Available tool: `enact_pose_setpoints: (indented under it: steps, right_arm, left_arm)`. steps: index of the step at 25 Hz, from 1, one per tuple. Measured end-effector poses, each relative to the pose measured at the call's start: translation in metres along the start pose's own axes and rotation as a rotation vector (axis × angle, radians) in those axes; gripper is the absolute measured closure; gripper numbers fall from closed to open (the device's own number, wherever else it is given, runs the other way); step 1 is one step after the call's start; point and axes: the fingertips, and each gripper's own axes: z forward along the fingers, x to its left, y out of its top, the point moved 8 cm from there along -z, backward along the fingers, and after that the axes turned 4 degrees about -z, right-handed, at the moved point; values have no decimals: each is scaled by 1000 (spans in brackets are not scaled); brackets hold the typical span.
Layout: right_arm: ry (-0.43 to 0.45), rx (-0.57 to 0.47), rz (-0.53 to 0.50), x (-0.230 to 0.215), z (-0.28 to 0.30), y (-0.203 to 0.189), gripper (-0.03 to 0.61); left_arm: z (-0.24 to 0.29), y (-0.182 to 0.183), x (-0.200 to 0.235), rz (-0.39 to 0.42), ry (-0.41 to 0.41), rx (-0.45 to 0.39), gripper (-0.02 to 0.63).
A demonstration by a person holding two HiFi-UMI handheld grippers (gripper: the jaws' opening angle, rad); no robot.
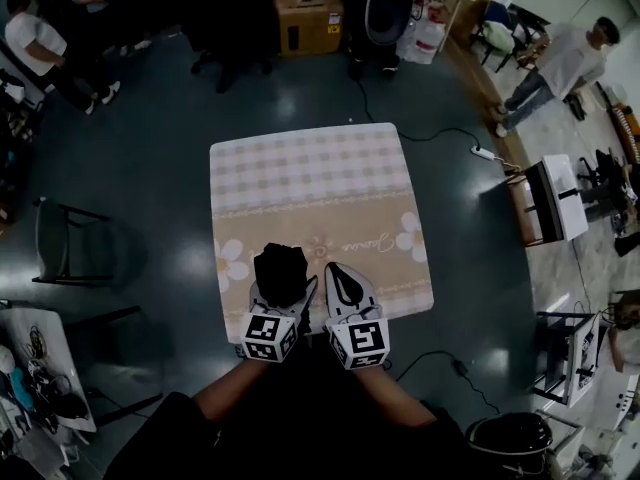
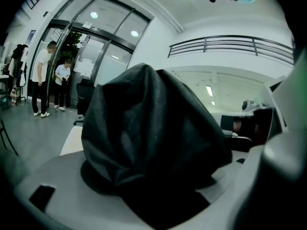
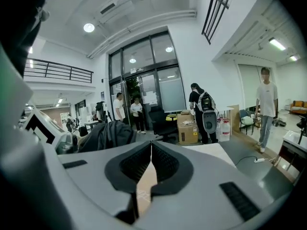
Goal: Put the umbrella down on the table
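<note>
A folded black umbrella (image 1: 281, 271) stands up out of my left gripper (image 1: 283, 288), which is shut on it above the near edge of the table (image 1: 310, 183). In the left gripper view the umbrella's crumpled black fabric (image 2: 148, 143) fills the space between the jaws and hides the tips. My right gripper (image 1: 347, 280) is just to the right of it, shut with nothing held; its jaws meet at the tips (image 3: 151, 150). From the right gripper view the umbrella (image 3: 106, 134) shows at the left.
The small square table carries a checked and beige flowered cloth. Dark chairs (image 1: 70, 243) stand to the left, cardboard boxes (image 1: 305, 13) behind, a white rack (image 1: 555, 198) and a power strip cable (image 1: 470, 143) to the right. People stand in the far corners (image 1: 560, 63).
</note>
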Motion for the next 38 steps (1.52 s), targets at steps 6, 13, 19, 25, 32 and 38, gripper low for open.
enact_pose_setpoints:
  steps: [6,13,19,25,32,38]
  right_arm:
    - [11,38,40,-30,31,-7,561]
    - [44,82,27,-58,59,-18,561]
    - [45,113,32,-68,80,-25,561]
    - [48,134,52,-82,92,-31,561]
    - [48,169,64,-74,108,-41,561]
    - [59,181,82,-78,107,-42,561]
  left_arm:
    - [45,-13,9,-32,19,93,242]
    - [90,-36,25,-92,84,220,242]
    - [117,-59,47,-83,112,314,242]
    - [145,-86,59,-91,132,417,242]
    - [164,-113,88,-56,147,513,242]
    - [180,-129,90,-133,185,581,241]
